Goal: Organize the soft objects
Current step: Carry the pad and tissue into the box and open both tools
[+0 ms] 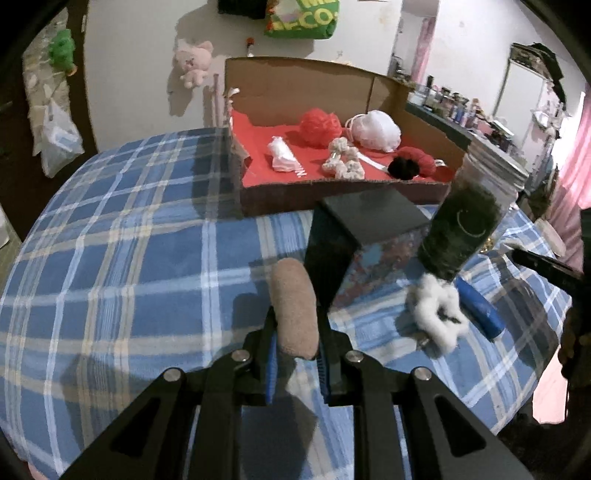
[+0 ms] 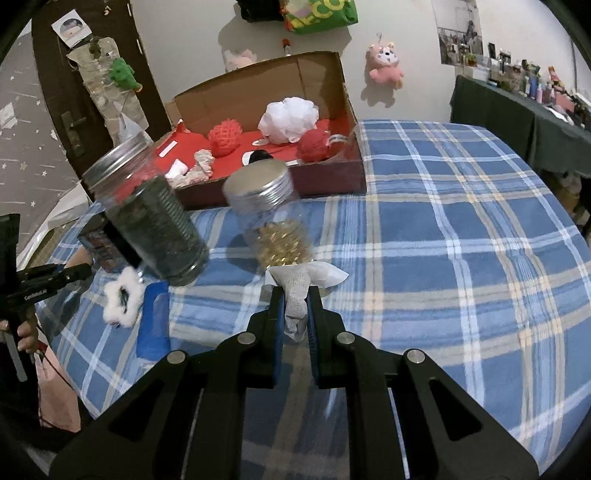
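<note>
Left hand-held gripper (image 1: 295, 339) clamps beige roll (image 1: 294, 310), right hand-held gripper (image 2: 295, 314) pinches gauze (image 2: 297, 295), cardboard box (image 1: 314, 85) holds sponges (image 1: 375, 129).

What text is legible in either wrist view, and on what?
"GenRobot.AI": white print on the left gripper, seen from the right wrist.
"CO": partial yellow letters on the green bag hanging on the wall; the rest is cut off.
White lettering on the red liner of the cardboard box: too blurred to read.
Wall photos: too small.
</note>
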{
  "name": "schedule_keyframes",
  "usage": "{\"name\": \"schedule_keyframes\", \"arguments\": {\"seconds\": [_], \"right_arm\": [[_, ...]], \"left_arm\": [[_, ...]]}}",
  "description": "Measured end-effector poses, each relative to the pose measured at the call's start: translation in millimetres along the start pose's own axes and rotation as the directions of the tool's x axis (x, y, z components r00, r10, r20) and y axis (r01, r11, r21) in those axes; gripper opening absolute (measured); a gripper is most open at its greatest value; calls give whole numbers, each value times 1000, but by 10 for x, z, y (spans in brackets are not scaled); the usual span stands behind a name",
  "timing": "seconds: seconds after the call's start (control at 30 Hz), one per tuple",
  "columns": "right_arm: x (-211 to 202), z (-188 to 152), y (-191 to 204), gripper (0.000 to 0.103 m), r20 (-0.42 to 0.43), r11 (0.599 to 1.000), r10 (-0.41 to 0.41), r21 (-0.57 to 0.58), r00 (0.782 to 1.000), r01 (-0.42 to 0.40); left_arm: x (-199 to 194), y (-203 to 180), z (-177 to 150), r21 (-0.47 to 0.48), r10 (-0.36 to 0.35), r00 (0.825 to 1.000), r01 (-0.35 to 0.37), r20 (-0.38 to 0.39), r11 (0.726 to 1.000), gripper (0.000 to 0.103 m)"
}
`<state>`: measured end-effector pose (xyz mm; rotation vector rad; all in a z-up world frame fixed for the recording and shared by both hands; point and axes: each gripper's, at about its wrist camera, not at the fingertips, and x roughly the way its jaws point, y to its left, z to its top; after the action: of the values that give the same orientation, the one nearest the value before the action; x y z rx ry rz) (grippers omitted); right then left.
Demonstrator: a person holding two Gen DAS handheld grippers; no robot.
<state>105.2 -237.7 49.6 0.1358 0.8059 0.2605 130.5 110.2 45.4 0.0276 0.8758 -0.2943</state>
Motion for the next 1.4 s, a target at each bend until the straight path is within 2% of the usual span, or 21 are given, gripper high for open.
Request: {"name": "schedule_keyframes", "arguments": {"seconds": [0.13,0.47,0.83,1.1,1.4], "right_arm": [[62,124,-116,11,-16,1000,21,9,1000,-21],[147,394,-326,11,-22,1000,4,-1,1000,-4],[261,625,-312,11,-57,994,-22,-105,998,16],[244,833,-368,11,-74,990,66,-118,995,-74],[352,1012,-360,11,-127,981,109,-146,986,-128]], "left_arm": [[56,65,118,35,-12,1000,13,-5,999,19],[225,140,314,116,-28,999,31,-28,993,19],[301,189,520,200,-30,999,38,-40,979,19],[278,134,668,280,-57,998,65,-37,958,19],[303,78,856,349,-63,997,75,-45,934,19]]}}
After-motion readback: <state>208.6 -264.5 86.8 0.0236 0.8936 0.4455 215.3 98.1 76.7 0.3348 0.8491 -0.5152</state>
